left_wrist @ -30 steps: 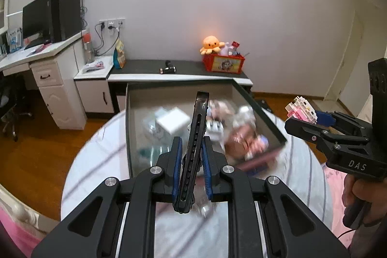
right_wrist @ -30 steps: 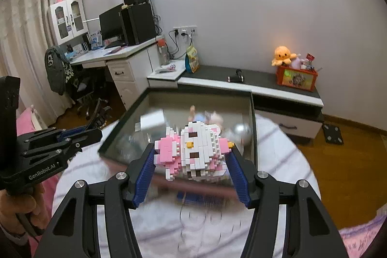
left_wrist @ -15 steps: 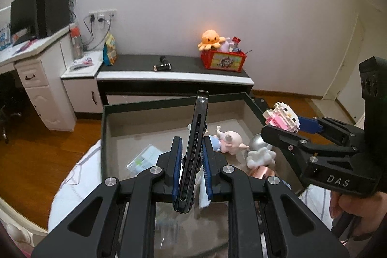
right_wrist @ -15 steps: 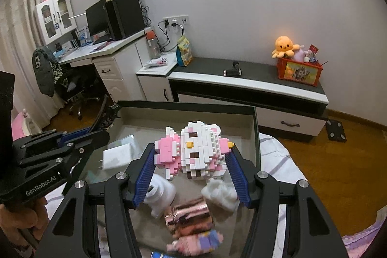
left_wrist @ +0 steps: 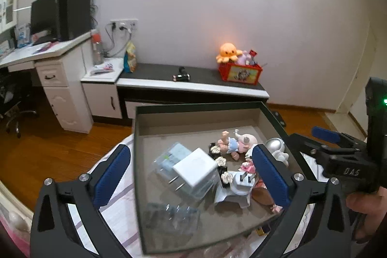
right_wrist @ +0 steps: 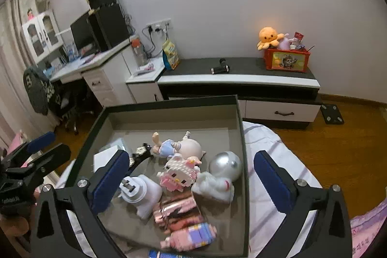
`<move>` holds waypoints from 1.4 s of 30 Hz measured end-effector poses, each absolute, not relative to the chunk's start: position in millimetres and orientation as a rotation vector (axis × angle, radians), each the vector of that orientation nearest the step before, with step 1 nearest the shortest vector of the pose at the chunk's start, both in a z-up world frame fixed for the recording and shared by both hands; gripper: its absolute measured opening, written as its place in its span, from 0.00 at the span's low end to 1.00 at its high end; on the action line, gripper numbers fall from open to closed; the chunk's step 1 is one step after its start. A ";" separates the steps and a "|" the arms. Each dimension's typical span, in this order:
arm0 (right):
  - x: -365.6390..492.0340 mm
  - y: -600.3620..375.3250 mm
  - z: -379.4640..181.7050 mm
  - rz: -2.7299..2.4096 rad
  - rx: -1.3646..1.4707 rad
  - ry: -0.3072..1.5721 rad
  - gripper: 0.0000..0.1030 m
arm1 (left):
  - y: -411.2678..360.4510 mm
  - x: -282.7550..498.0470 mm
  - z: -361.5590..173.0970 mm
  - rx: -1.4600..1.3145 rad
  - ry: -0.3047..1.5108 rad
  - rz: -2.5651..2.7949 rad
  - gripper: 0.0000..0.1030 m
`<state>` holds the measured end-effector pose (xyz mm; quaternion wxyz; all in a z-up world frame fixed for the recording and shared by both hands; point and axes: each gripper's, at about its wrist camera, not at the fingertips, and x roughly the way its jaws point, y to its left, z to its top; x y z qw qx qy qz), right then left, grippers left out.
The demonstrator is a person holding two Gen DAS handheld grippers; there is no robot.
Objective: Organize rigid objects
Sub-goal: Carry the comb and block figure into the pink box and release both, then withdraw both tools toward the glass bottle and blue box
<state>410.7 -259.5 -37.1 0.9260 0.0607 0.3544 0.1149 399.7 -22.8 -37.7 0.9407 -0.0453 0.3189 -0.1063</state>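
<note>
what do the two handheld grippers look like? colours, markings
Both are matte black frames with triangular cutouts, silver screw heads and blue pads on the fingers. The left gripper shows white lettering on its side in the right wrist view, too blurred to read. The right gripper reads "DAS" in the left wrist view, with a green light on its body.

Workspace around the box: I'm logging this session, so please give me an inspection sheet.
Surface: round table under a striped cloth.
Job's things: open box holds a pink brick cat, doll, silver astronaut figure, white charger and plug adapter.
Clutter: clear plastic packets in the box.
Grippers: left gripper and right gripper have just been opening; both open, nothing between the pads.
Cables: wires at the wall socket.
Surroundings: desk with monitor, low cabinet, orange octopus toy.
</note>
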 end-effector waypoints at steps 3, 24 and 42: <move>390.7 -264.3 -25.7 0.227 0.134 0.699 1.00 | -13.0 377.6 -29.1 -0.102 0.623 -0.202 1.00; 258.0 -255.7 13.7 0.203 0.144 0.570 1.00 | 6.5 239.9 -2.7 -0.108 0.551 -0.097 1.00; 176.9 -240.1 -1.1 0.212 0.129 0.571 1.00 | 3.6 160.8 -7.0 -0.091 0.537 -0.074 1.00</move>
